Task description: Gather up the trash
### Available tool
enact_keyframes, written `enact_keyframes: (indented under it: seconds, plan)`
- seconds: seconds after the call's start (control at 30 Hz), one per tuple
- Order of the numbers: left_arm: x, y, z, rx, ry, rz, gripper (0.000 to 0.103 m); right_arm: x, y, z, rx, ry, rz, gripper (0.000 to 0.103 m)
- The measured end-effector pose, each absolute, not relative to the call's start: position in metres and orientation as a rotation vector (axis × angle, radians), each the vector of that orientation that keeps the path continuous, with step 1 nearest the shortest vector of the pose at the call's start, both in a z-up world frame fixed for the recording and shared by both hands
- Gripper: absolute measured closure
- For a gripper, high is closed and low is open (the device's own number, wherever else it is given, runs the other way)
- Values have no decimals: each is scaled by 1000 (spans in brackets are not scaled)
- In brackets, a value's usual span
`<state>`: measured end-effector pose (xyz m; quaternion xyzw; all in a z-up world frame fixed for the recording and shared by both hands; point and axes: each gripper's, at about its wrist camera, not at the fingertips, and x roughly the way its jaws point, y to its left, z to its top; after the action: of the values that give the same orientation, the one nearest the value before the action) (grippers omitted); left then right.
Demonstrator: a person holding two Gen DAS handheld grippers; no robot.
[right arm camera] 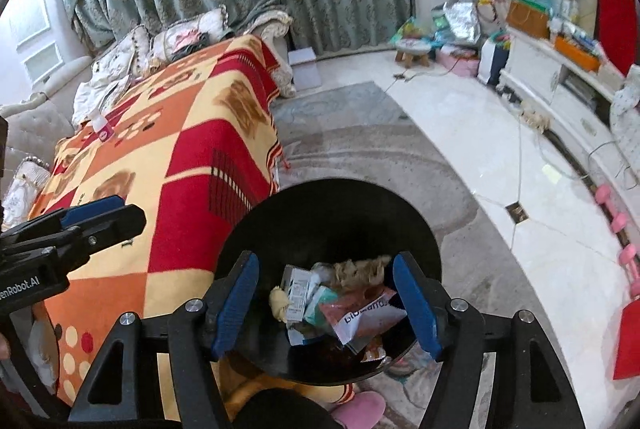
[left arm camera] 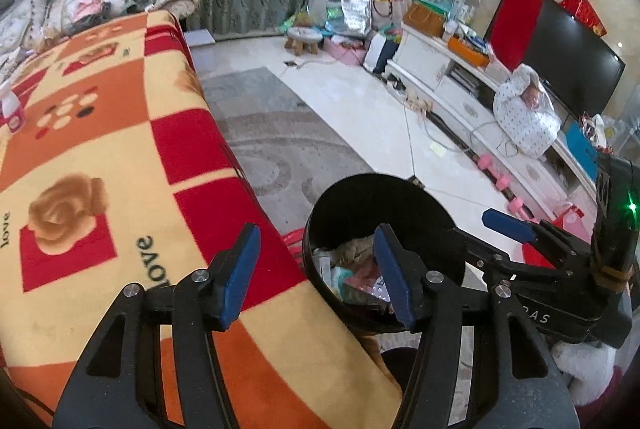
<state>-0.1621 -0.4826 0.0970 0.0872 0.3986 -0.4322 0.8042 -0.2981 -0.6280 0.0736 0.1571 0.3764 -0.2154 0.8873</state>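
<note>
A black round trash bin (left arm camera: 352, 201) stands on the floor beside the blanket-covered table (left arm camera: 100, 157). It holds several pieces of trash (right arm camera: 340, 301): wrappers, a small carton and crumpled tissue. My left gripper (left arm camera: 316, 269) is open and empty, over the table's edge and the bin's near rim. My right gripper (right arm camera: 328, 301) is open and empty, straight above the bin (right arm camera: 320, 213). The right gripper also shows in the left wrist view (left arm camera: 516, 229) to the right of the bin. A small white bottle with a pink label (right arm camera: 102, 127) stands far back on the table.
A grey rug (right arm camera: 360, 157) lies under the bin, with glossy white tile (right arm camera: 500, 165) beyond. A white TV cabinet (left arm camera: 460, 93) with a TV (left arm camera: 572, 61) runs along the right. Bags and a small stool (left arm camera: 303, 39) crowd the far corner. Pink dumbbells (right arm camera: 620, 225) lie by the cabinet.
</note>
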Motion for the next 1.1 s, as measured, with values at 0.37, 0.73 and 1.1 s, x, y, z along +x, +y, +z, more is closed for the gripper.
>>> enact_keyframes:
  seconds: [0.37, 0.73, 1.1]
  plan:
    - [-179, -440, 137, 167, 688, -871, 45, -306, -588, 122, 231, 650, -544, 32]
    - [-189, -410, 159, 167, 575, -827, 45, -310, -557, 155, 190, 543, -566, 30]
    - [-190, -402, 162, 173, 545, -809, 45, -308, -544, 166, 165, 505, -576, 23]
